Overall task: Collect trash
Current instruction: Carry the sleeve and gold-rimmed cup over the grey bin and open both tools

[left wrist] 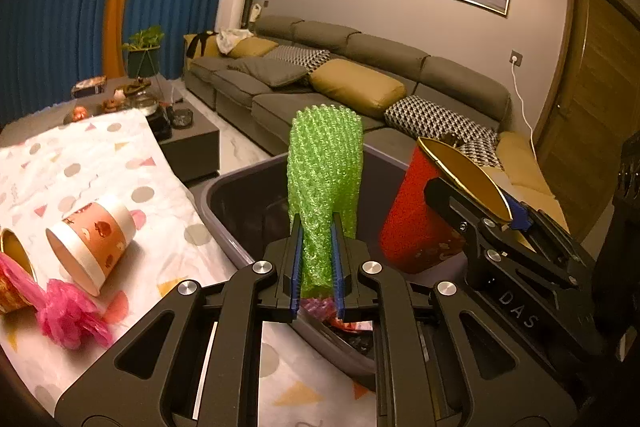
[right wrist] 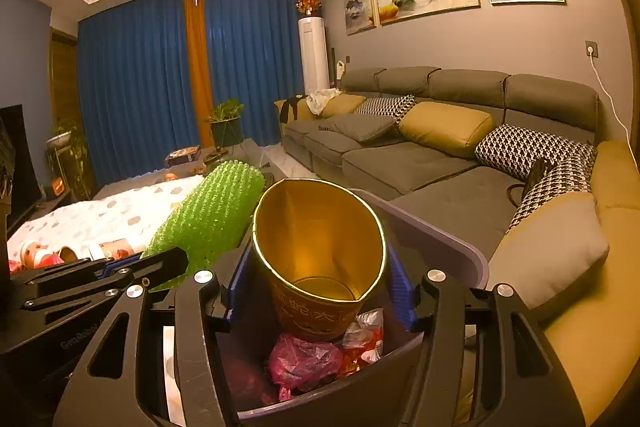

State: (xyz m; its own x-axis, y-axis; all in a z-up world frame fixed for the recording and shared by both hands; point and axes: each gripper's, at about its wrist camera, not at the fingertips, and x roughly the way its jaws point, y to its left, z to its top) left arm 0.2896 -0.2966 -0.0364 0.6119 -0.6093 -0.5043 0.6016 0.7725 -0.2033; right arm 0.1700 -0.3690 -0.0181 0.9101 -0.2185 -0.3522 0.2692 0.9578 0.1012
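Left gripper (left wrist: 317,267) is clamped on the lower end of a green foam net sleeve (left wrist: 325,179), blue pads pressing into both sides so it's pinched narrow there. The sleeve sticks up above the grey bin (left wrist: 240,195). Right gripper (right wrist: 320,287) is squeezed onto a red paper cup (right wrist: 320,247) with a gold inside, hard enough that the rim is bent into an oval. That cup also hangs over the bin, mouth tilted toward the right wrist camera. From the left camera you see its red outside just right of the sleeve, the two close together.

Down in the bin there's a crumpled pink bag (right wrist: 302,363) and a red and white wrapper (right wrist: 366,339).

Left of the bin is a table with a white patterned cloth (left wrist: 100,155). Lying on it: a pink and white cup (left wrist: 90,241) on its side, a gold-lined cup (left wrist: 14,267) at the frame edge, and a pink plastic wad (left wrist: 70,315) touching that one. Grey sofa (left wrist: 360,79) behind.
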